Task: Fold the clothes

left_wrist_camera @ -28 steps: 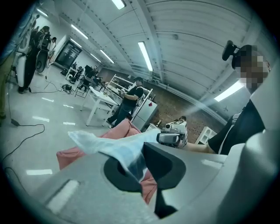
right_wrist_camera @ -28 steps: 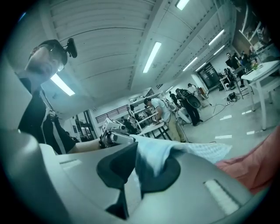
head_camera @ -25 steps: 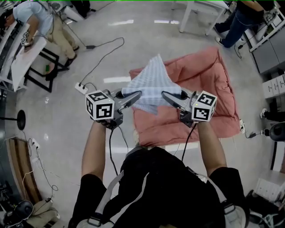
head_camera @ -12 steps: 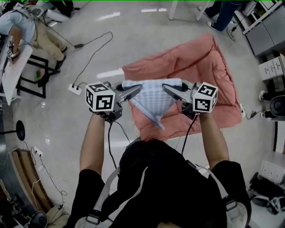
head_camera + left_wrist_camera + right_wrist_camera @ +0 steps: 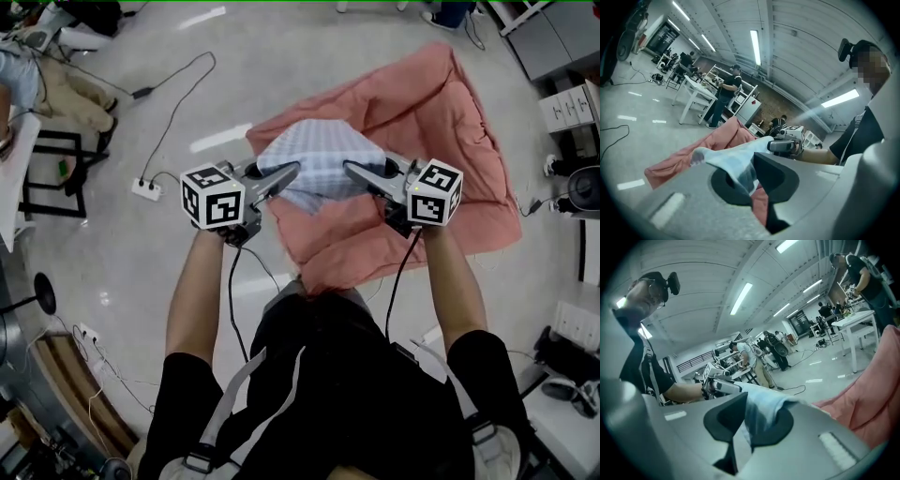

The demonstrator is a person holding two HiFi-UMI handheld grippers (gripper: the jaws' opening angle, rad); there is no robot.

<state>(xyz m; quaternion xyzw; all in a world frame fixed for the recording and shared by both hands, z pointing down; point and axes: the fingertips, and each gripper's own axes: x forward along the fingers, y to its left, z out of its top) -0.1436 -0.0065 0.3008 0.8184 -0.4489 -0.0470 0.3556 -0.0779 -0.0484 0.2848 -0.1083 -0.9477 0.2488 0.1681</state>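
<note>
A light blue checked cloth (image 5: pixel 317 161) hangs between my two grippers over a pink quilt (image 5: pixel 427 112) spread on the floor. My left gripper (image 5: pixel 289 172) is shut on the cloth's left edge, and my right gripper (image 5: pixel 352 170) is shut on its right edge. The two stand close together at the same height. In the left gripper view the cloth (image 5: pixel 732 161) is pinched in the jaws, with the right gripper (image 5: pixel 786 145) and the quilt (image 5: pixel 712 144) beyond. The right gripper view shows the cloth (image 5: pixel 761 411) clamped the same way, with the left gripper (image 5: pixel 719 385) behind it.
A power strip (image 5: pixel 146 187) with a black cable lies on the floor to the left. A black-framed table (image 5: pixel 42 173) stands further left. White drawer units (image 5: pixel 564 105) stand at the right. A person (image 5: pixel 725 93) stands by a white table (image 5: pixel 696 96) in the distance.
The cloth first stood spread upward, then hung down in a point toward me, and now lies bunched forward over the quilt. Both grippers have sunk together, still gripping it.
</note>
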